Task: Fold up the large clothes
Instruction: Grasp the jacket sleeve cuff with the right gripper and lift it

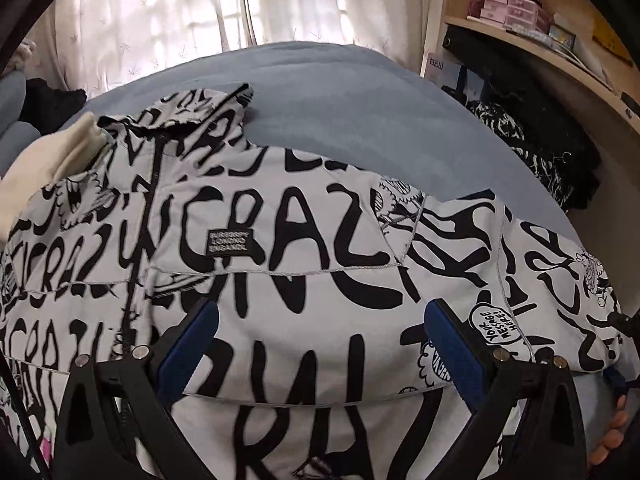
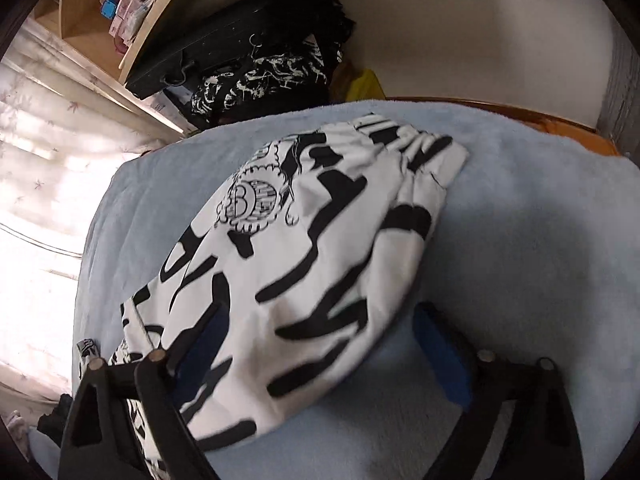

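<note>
The white jacket [image 1: 280, 240] with black lettering lies spread on the blue bed cover [image 1: 360, 92] — its zipped front directly ahead of the left gripper [image 1: 320, 332], whose fingers stand wide apart above it. The right gripper [image 2: 320, 336] is likewise spread, straddling the jacket's sleeve [image 2: 320, 240] — cuff [image 2: 432, 152] pointing away.

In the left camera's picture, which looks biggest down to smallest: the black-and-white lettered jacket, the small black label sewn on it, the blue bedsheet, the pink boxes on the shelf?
1. Black-and-white lettered jacket
2. Blue bedsheet, though the jacket hides much of it
3. Pink boxes and small black label: they look alike, and the boxes are farther off, so unranked.
</note>
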